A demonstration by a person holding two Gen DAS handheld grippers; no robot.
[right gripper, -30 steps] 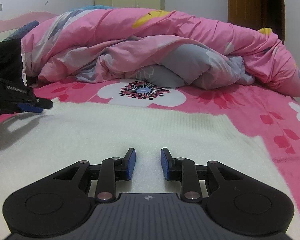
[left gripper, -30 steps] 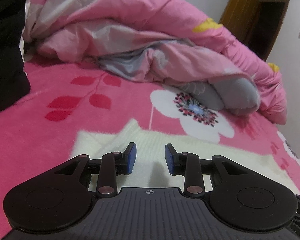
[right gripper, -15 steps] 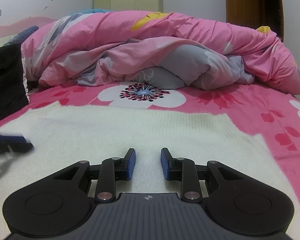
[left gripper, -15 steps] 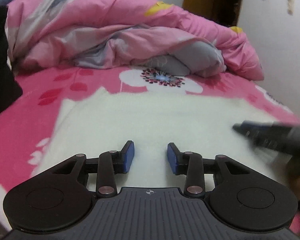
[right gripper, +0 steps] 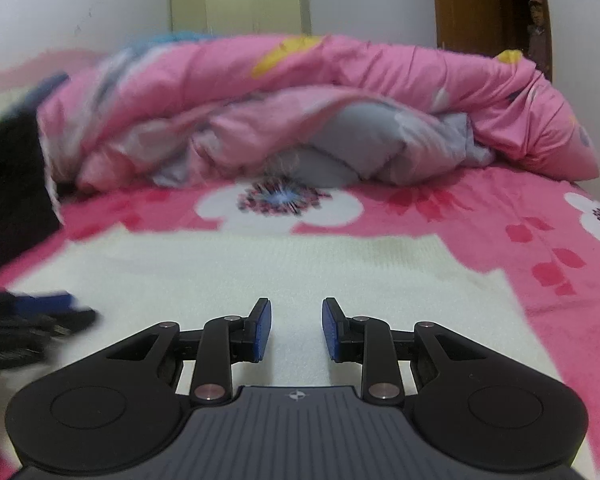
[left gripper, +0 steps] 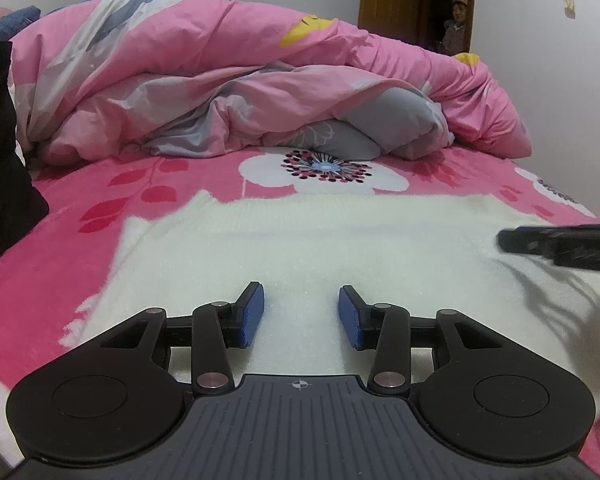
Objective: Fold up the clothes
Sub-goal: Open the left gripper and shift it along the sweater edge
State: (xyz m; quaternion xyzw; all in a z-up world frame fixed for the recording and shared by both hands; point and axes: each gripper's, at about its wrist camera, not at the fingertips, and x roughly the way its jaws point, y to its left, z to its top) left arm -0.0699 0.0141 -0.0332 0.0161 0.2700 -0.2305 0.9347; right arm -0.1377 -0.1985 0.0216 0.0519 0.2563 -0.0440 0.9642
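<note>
A white knitted garment [left gripper: 340,248] lies spread flat on the pink flowered bed sheet [left gripper: 60,264]. My left gripper [left gripper: 302,314] hovers over its near left part, open, with only the knit below the blue pads. The right gripper [right gripper: 296,330] is over the near middle of the same garment [right gripper: 260,272], open and holding nothing. Each tool shows in the other's view: the right gripper [left gripper: 560,242] juts in from the right edge, and the left gripper [right gripper: 40,312] is a blur at the left edge.
A bunched pink and grey quilt [left gripper: 260,92] fills the far side of the bed. A black cloth [left gripper: 0,152] lies at the left. Behind are a white wall, a pale wardrobe [right gripper: 240,0] and a wooden doorway [left gripper: 416,4] with a person standing in it.
The left gripper swung from the garment's left corner to over its body and its jaws widened. The right gripper rose slightly, and its view is now blurred.
</note>
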